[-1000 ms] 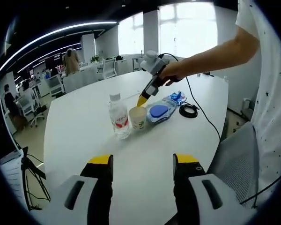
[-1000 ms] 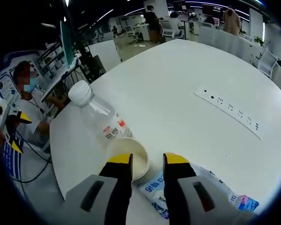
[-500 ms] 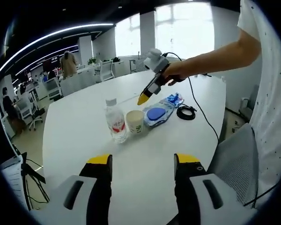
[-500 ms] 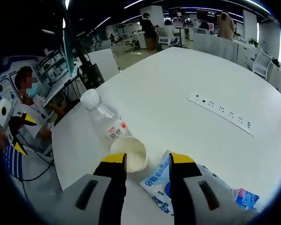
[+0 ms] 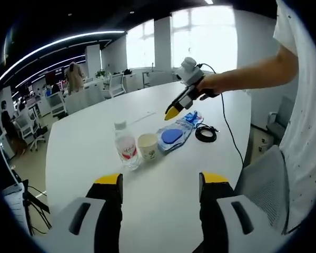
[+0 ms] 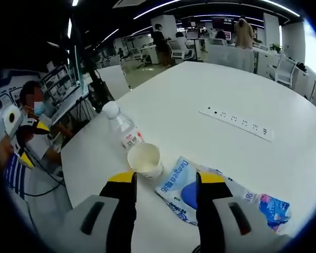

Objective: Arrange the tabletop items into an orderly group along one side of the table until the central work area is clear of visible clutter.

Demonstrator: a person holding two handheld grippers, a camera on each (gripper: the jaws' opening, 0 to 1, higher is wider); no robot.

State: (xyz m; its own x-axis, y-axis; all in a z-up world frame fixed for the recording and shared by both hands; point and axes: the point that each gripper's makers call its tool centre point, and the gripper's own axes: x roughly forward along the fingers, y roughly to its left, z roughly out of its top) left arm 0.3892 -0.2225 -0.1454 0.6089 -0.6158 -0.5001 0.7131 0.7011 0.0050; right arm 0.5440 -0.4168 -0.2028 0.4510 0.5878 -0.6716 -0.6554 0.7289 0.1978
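Note:
On the white table [image 5: 95, 132] a clear water bottle [image 5: 126, 150] with a red label, a white paper cup [image 5: 147, 146] and a blue-and-white packet [image 5: 175, 134] stand close together in a row. My right gripper [image 5: 172, 112], held in a hand, hovers above the packet and touches nothing. In the right gripper view its jaws [image 6: 167, 182] are open above the cup [image 6: 145, 159] and the packet [image 6: 200, 192], with the bottle [image 6: 122, 129] beyond the cup. My left gripper [image 5: 161, 182] stands open near the table's edge, well short of the items.
A coiled black cable [image 5: 205, 133] lies just past the packet, its lead running off the table. A white power strip [image 6: 237, 123] lies further in on the table. A grey chair back [image 5: 263, 179] stands by the table edge. Office desks and people fill the background.
My right gripper has lifted up and back from the cup's rim, and its jaws have spread wider. The left gripper view has pulled back a little from the items.

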